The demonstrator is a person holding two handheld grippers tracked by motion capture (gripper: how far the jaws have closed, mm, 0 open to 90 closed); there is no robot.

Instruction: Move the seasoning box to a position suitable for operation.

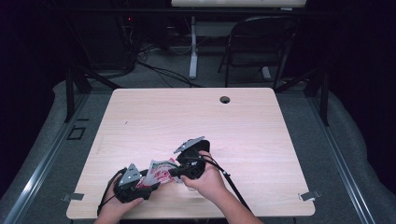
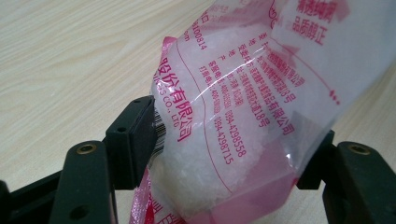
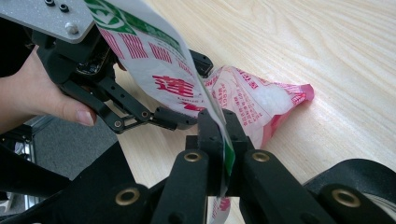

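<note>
A clear plastic bag [image 1: 159, 171] with red and pink print holds white granules and lies low over the wooden table [image 1: 196, 116] near its front edge. My left gripper [image 1: 150, 185] comes at it from the left. In the left gripper view its two pads press the bulging, granule-filled part of the bag [image 2: 233, 93] from both sides. My right gripper [image 1: 173, 171] comes in from the right. Its jaws [image 3: 222, 135] are shut on a flat edge of the bag [image 3: 261, 100], with the left gripper [image 3: 192, 91] and its hand behind.
A round cable hole [image 1: 225, 99] sits near the table's far edge. Beyond the table stand a dark chair [image 1: 261, 42] and a white desk leg [image 1: 193, 51]. Both hands are close to the front edge [image 1: 187, 217].
</note>
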